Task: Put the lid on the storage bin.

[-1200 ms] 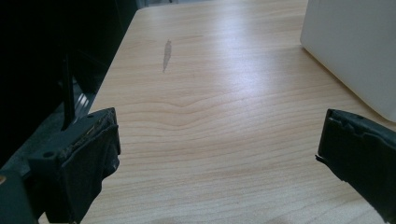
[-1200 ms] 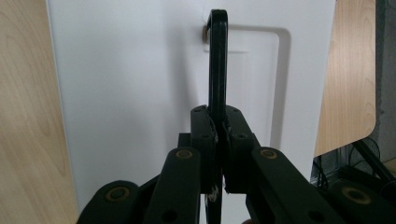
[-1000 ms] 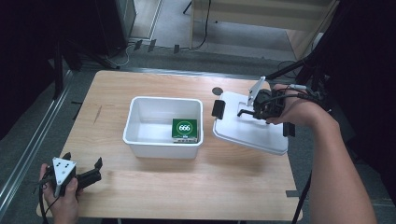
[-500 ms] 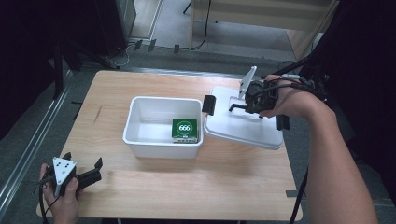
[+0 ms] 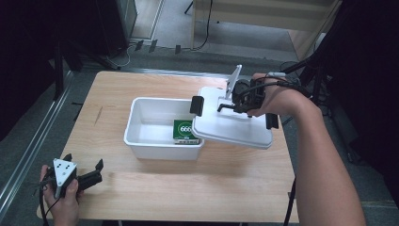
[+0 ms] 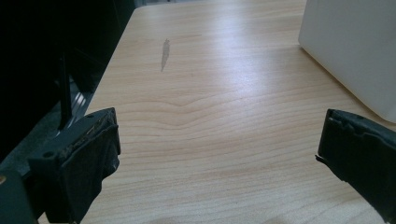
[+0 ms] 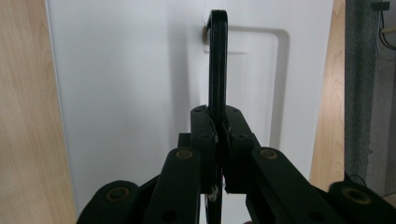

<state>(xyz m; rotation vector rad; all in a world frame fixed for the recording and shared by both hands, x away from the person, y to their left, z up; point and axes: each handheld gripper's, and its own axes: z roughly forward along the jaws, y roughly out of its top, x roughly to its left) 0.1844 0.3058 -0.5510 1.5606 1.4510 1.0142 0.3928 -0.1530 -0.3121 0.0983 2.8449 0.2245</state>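
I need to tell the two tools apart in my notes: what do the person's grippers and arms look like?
Both are black two-jaw grippers with trailing black cables. The left gripper carries a grey three-cornered plate with dark holes. The right gripper has riveted link arms. Both forearms are bare, sleeveless.

L gripper (image 5: 96, 172) fingers wide, R gripper (image 5: 225, 107) clamped

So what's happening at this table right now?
A person's right gripper is clamped on the black handle of a white lid, carrying it tilted over the right edge of an open white bin. A green box lies inside. The left gripper rests open at the table's near left corner.
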